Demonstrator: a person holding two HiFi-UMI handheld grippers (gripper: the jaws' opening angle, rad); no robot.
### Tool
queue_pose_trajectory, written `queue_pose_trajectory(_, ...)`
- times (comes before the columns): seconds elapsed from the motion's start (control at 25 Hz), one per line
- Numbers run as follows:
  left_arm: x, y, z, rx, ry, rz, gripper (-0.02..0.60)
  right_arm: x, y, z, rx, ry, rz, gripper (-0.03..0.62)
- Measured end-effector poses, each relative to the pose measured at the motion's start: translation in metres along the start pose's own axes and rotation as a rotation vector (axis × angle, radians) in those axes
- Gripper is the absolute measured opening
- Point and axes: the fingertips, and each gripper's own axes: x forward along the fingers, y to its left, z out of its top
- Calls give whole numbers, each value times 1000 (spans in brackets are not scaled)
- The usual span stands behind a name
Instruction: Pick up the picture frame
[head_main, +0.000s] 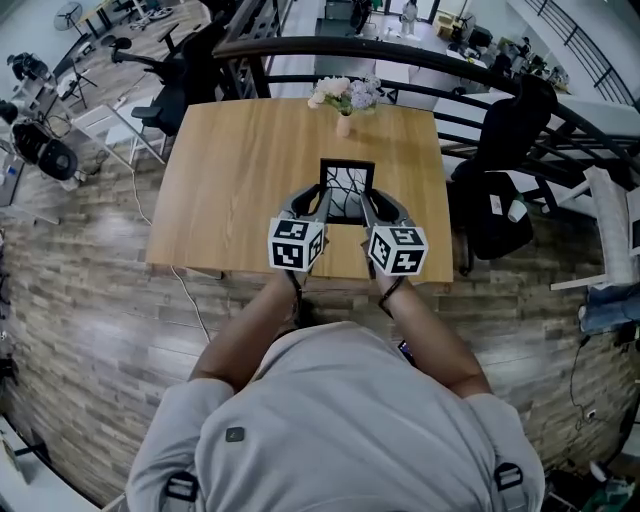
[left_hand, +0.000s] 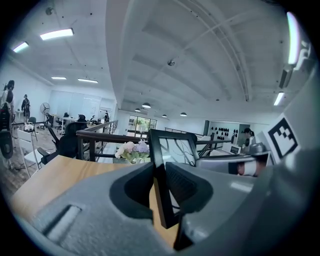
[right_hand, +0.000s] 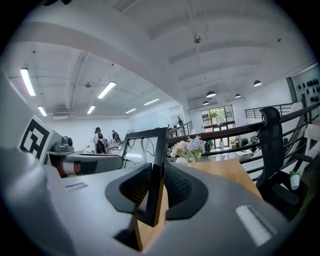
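A black picture frame (head_main: 347, 190) with a branch-like line drawing is held upright above the near edge of the wooden table (head_main: 240, 170). My left gripper (head_main: 322, 206) is shut on the frame's left side bar (left_hand: 161, 180). My right gripper (head_main: 366, 208) is shut on its right side bar (right_hand: 156, 175). In each gripper view the dark ribbed pads press both faces of the thin black bar, and the frame's lower corner hangs clear of the tabletop. Both marker cubes sit just off the table's near edge.
A small vase of pale flowers (head_main: 344, 98) stands at the table's far edge, seen too in the left gripper view (left_hand: 132, 151). A dark railing (head_main: 400, 50) runs behind the table. Black office chairs stand at the right (head_main: 505, 150) and far left (head_main: 170, 90).
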Motion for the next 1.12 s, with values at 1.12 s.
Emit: queue_pose_trajectory(1.12, -109, -195, -74, 10, -6, 81, 81, -218, -18, -70, 11, -14, 108, 87)
